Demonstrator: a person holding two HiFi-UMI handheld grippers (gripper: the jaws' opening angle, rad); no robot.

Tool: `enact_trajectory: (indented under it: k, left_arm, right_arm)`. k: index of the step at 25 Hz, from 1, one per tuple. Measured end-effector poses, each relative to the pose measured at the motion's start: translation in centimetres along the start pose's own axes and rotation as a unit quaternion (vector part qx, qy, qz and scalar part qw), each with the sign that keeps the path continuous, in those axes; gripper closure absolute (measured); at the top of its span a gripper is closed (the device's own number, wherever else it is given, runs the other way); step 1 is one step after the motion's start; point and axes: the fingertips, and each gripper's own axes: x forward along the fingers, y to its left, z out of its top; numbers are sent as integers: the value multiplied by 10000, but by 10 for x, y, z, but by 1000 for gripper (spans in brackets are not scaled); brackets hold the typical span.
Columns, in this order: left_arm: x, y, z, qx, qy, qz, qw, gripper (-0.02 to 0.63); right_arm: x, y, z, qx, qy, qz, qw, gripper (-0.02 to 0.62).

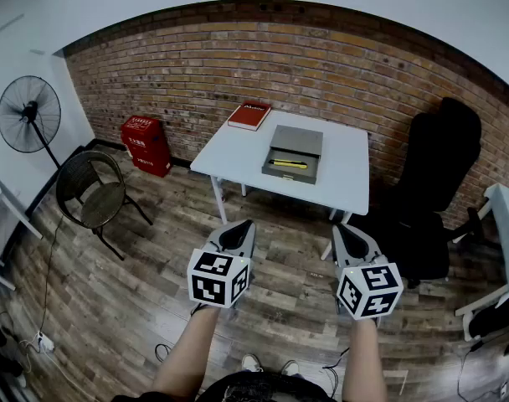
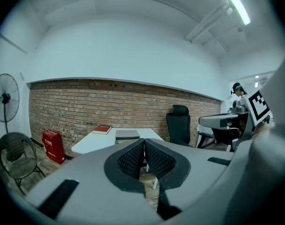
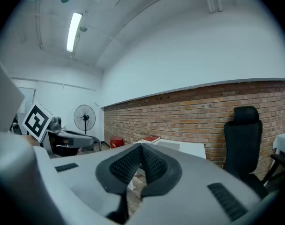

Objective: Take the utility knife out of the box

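A grey open box (image 1: 294,153) lies on the white table (image 1: 238,153) by the brick wall. A yellow utility knife (image 1: 288,164) rests inside the box near its front wall. My left gripper (image 1: 243,227) and right gripper (image 1: 341,232) hang side by side over the wooden floor, well short of the table. Both are shut with nothing between the pads. From the left gripper view the left gripper (image 2: 144,146) faces the table (image 2: 93,141) and the grey box (image 2: 127,135). In the right gripper view the right gripper (image 3: 140,150) aims at the table (image 3: 191,149).
A red book (image 1: 249,115) lies at the table's far left corner. A black office chair (image 1: 430,191) stands right of the table; a wicker chair (image 1: 91,193), a standing fan (image 1: 28,115) and a red box (image 1: 147,145) are on the left. A second white table (image 1: 506,224) sits at the right edge.
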Motion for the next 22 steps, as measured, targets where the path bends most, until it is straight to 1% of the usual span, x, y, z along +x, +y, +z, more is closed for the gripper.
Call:
enact_trajectory:
  k: [4, 10, 14, 15, 17, 22]
  left_arm:
    - [-2, 11, 2, 11, -63, -29, 10000, 580]
    - [3, 20, 0, 50, -29, -259, 9996, 578]
    - [5, 25, 0, 67, -39, -327, 9994, 575]
    - [7, 26, 0, 43, -46, -370, 9993, 566]
    - [11, 26, 1, -4, -51, -470, 9989, 499]
    - [28, 29, 0, 41, -2, -510, 9987, 492]
  right_arm:
    - [6, 12, 1, -19, 17, -42, 10000, 577]
    - [12, 24, 2, -75, 53, -113, 9999, 575]
    - [17, 27, 2, -83, 54, -162, 9998, 575]
    - [18, 27, 2, -82, 56, -169, 9998, 575]
    - [22, 27, 1, -68, 57, -179, 9998, 575]
    - [35, 17, -5, -3, 88, -212, 9997, 575]
